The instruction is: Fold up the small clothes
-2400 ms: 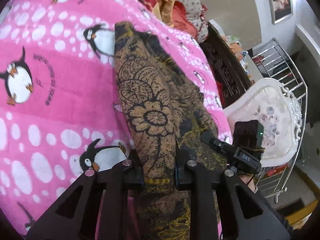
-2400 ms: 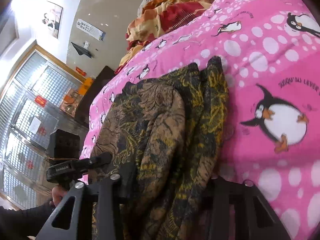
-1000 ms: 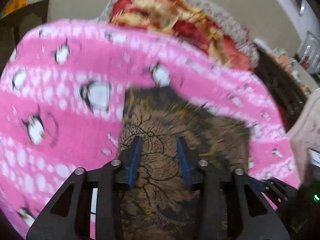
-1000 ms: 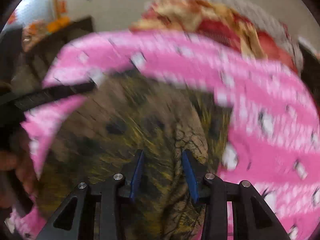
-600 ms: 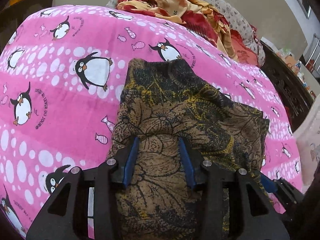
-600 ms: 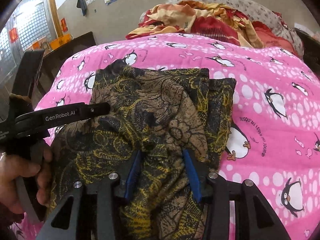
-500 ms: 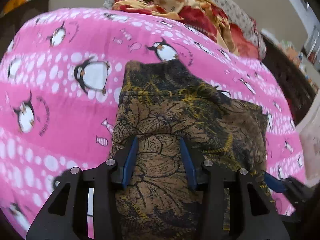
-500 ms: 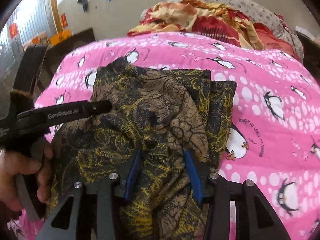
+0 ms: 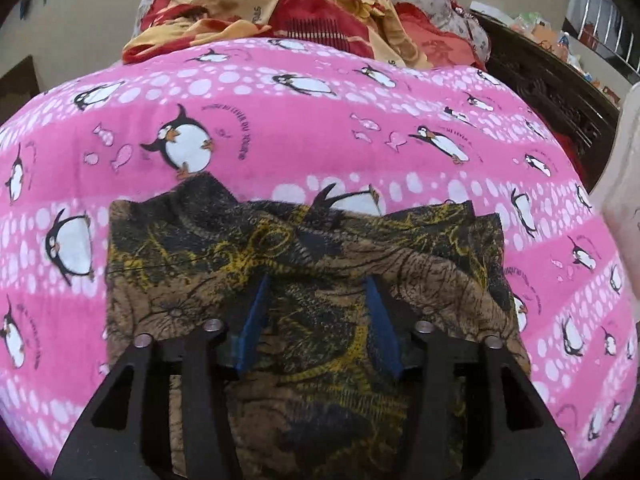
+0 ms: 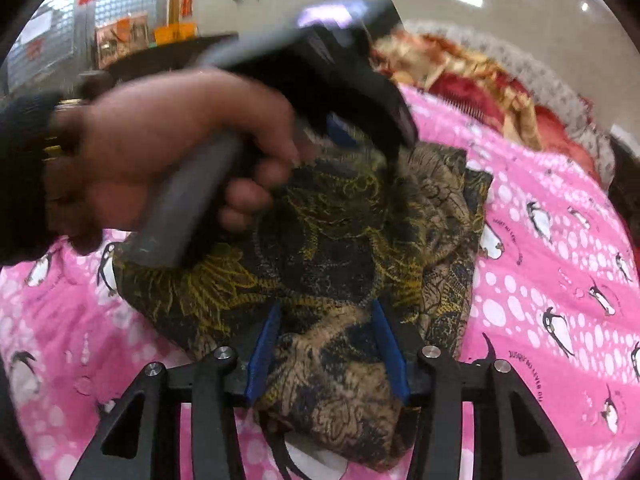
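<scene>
A brown, black and yellow floral garment (image 9: 304,264) lies bunched and folded on the pink penguin blanket (image 9: 320,140). My left gripper (image 9: 318,280) has its blue-padded fingers (image 9: 256,312) closed around a thick fold of it. In the right wrist view the garment (image 10: 340,248) lies under my right gripper (image 10: 326,308), whose fingers (image 10: 264,344) also clamp a fold. The left gripper's body (image 10: 320,72) and the hand holding it (image 10: 160,152) press on the garment's far left side.
A heap of red and orange bedding (image 9: 288,12) lies at the head of the bed. Dark wooden furniture (image 9: 552,80) and a metal rack stand at the right. A white chair (image 9: 624,184) is at the far right edge.
Both grippers have swung round with the garment, which now lies wider across the blanket. The left hand has moved close in front of the right camera.
</scene>
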`<state>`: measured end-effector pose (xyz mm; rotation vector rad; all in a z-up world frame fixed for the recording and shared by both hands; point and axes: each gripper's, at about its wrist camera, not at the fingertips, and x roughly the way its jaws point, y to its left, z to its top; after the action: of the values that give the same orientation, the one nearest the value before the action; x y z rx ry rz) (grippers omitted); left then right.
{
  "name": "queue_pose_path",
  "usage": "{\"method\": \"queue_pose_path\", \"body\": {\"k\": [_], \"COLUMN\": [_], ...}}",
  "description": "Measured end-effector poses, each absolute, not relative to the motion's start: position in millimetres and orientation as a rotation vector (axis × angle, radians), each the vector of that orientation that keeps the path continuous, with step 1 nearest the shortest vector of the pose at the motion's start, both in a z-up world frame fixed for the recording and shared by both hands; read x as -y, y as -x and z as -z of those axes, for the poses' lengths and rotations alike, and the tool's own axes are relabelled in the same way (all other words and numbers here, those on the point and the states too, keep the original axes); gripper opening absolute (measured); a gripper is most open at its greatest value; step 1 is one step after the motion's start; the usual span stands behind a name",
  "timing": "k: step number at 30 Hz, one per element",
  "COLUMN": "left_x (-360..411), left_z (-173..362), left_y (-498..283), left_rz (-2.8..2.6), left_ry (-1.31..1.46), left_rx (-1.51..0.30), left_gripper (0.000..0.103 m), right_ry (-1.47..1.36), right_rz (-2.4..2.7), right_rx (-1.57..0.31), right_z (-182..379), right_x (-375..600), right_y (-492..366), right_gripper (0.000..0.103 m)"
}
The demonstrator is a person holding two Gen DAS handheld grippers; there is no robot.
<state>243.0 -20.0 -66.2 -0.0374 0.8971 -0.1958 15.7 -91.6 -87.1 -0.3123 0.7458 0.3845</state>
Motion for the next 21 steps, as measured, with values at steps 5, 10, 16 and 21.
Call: {"method": "queue_pose_path", "body": {"k": [5,10,16,21], "left_x": [13.5,20.8,21.4,-20.9], "left_z": [71.8,73.0,67.1,14.4], "left_y": [-244.7,-245.8,-246.3,-214.1], "left_rz": [0.223,0.200,0.203,0.280], "left_ry": [0.080,0.039,0.033,0.194], "left_rx": [-0.873,-0.874,-0.892,-0.875], "left_gripper": [0.056,0.056,0.056,0.056], "right_ry": [0.335,0.285,0.190,0.141], "right_rz": [-0.316,-0.325,-0.358,-0.386], "right_rx": [-0.749,-0.783,-0.808,-0.815], "right_z": [92.9,92.0,90.8,87.5], "right_x": [88.6,99.0,113.1,121.4], "right_y": [-15.3,-24.6,-48.2,-53.0], "right_gripper": [0.069,0.076,0.077,0.078]}}
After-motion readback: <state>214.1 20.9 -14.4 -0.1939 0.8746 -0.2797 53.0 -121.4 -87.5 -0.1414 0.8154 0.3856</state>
